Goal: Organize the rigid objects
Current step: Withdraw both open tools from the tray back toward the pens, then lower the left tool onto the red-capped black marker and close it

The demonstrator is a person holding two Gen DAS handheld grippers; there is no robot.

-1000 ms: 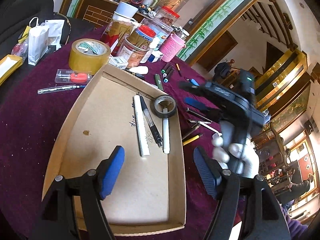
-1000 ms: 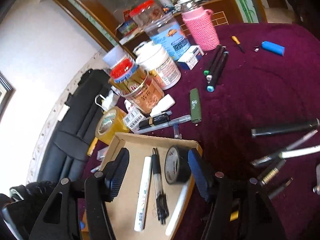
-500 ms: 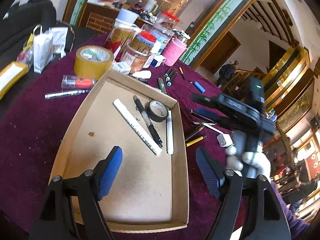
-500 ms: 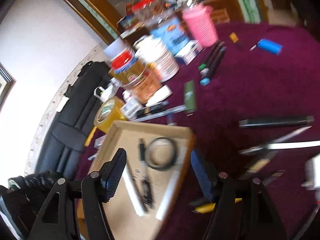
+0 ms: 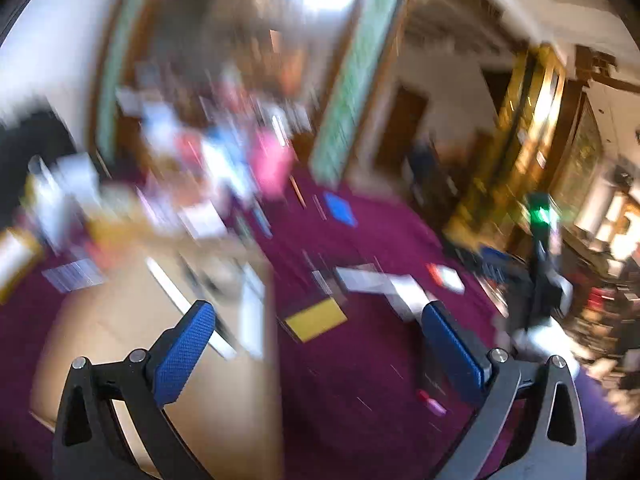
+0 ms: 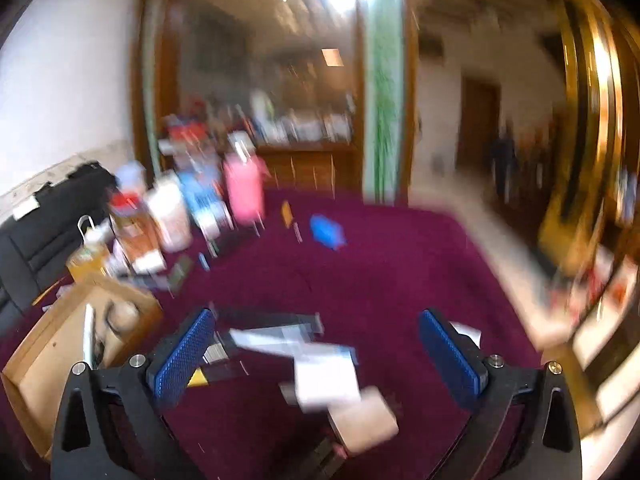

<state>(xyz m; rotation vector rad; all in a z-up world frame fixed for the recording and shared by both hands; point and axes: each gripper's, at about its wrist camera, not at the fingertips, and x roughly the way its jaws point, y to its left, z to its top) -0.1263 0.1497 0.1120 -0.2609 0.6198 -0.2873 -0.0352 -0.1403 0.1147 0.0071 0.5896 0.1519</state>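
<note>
Gaping blue-padded claws (image 5: 316,340), flat cardboard tray (image 5: 120,320)

Both views have gone heavily blurred. The left gripper (image 5: 316,340) has just been opening its jaws to their widest, with nothing between them, and its view has swung right: the cardboard tray (image 5: 120,320) now sits at the left, with purple desk (image 5: 360,380) under the jaws. The right gripper (image 6: 316,354) has likewise just opened wide, unloaded, above blurred loose items; its tray (image 6: 48,344) has slid to the far left edge.
</note>
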